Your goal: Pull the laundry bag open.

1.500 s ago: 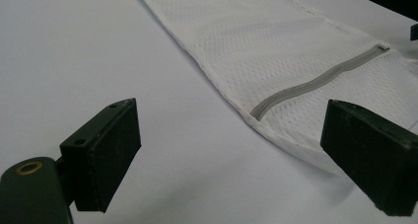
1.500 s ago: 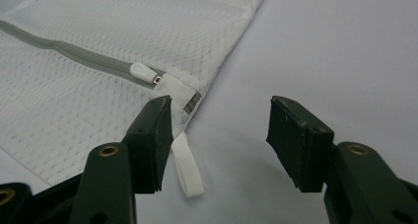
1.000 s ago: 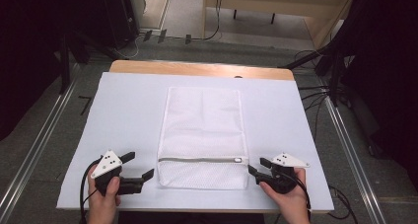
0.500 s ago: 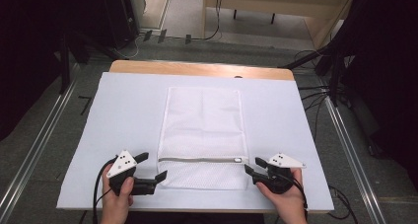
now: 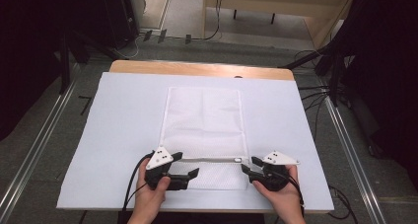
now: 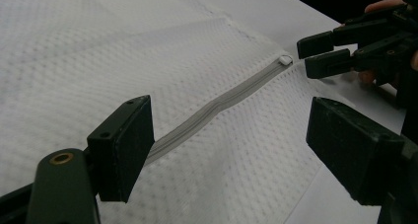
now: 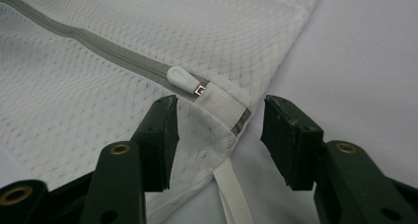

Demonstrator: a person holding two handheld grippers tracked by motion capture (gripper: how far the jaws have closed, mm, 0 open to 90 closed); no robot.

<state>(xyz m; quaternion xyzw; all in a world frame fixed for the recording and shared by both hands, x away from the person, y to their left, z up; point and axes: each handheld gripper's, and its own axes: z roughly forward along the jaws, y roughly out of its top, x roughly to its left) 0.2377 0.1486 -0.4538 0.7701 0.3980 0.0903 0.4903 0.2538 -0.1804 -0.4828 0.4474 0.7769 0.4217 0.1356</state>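
I see the white mesh bag [image 5: 204, 135] lying flat in the middle of the pale surface [image 5: 113, 120], long side running near to far, with its grey zipper [image 5: 207, 160] crossing it close to the near edge. The white zipper pull [image 5: 238, 160] sits at the right end of that zipper.

My left hand [image 5: 150, 194] comes in from the near edge, knuckles up, holding the left tool [image 5: 190, 167] low and roughly level, pointing right across the bag's near left corner. In the left gripper view its jaws stand apart over the mesh, the zipper line running between them, and the pads press on nothing; they have just been closing a little, with only the flat bag beneath them.

My right hand [image 5: 281, 194] also enters from the near edge, wrapped around the right tool [image 5: 249, 166], which points left at the bag's near right corner, just beside the zipper pull. In the right gripper view its jaws are apart, one over the mesh and one over the bare surface, with the sewn end tab [image 7: 224, 103] of the zipper and a white strap [image 7: 231, 192] between them. I cannot see the pads touching the fabric.

The two tools face each other across the bag's near end.
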